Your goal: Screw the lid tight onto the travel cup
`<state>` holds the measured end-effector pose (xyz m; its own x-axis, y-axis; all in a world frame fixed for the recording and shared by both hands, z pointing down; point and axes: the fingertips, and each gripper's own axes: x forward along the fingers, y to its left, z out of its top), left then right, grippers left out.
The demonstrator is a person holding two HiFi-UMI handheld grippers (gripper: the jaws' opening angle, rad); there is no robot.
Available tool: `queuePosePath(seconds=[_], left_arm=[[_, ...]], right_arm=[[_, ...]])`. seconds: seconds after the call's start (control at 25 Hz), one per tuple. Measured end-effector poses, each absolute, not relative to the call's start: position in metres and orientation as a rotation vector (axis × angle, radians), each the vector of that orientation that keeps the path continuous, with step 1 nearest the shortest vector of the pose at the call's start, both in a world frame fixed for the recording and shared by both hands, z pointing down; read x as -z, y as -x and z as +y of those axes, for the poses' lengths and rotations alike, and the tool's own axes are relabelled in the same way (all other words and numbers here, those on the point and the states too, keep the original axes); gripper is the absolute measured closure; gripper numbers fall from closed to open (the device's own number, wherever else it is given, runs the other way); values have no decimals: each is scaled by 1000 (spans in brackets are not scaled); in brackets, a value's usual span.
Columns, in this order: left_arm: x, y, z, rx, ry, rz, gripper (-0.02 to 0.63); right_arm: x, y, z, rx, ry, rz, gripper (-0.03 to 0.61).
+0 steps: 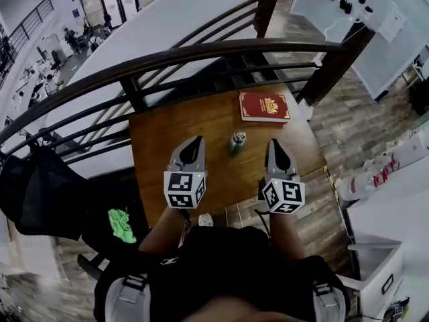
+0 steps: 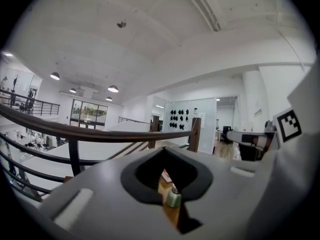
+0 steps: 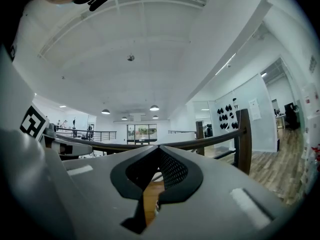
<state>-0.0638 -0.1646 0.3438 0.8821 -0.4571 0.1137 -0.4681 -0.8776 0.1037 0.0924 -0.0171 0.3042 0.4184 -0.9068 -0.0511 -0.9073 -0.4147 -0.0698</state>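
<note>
A small green travel cup (image 1: pixel 237 141) with a silvery lid stands upright on the wooden table (image 1: pixel 167 139), between the two grippers and a little beyond their tips. My left gripper (image 1: pixel 194 141) is shut and empty, to the left of the cup. My right gripper (image 1: pixel 273 144) is shut and empty, to its right. Both are held over the table's near part, pointing away from me. In the left gripper view the cup (image 2: pixel 173 196) shows through the gap in the closed jaws. The right gripper view shows only table wood (image 3: pixel 150 196) past its jaws.
A red book (image 1: pixel 264 106) lies flat at the table's far right. A dark curved railing (image 1: pixel 201 52) runs right behind the table. A white cabinet (image 1: pixel 375 274) and bottles (image 1: pixel 369 180) stand at the right; a dark chair with green cloth (image 1: pixel 120 225) sits at the left.
</note>
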Motion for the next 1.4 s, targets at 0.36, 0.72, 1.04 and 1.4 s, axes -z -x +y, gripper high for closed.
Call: queuePosePath(seconds=[0.36, 0.72, 1.04, 1.4], left_arm=[[-356, 43, -179, -211, -2997, -856, 560], [-370, 10, -193, -226, -2808, -1110, 560], [-380, -17, -185, -264, -2679, -1350, 560], [-404, 0, -166, -337, -2566, -1477, 560]], right_arm=[[-320, -131, -49, 17, 2533, 1740, 577], [-326, -195, -88, 39, 2350, 1984, 577], [-331, -241, -117, 61, 2118, 2226, 577], [-352, -242, -124, 103, 1962, 2361, 577]])
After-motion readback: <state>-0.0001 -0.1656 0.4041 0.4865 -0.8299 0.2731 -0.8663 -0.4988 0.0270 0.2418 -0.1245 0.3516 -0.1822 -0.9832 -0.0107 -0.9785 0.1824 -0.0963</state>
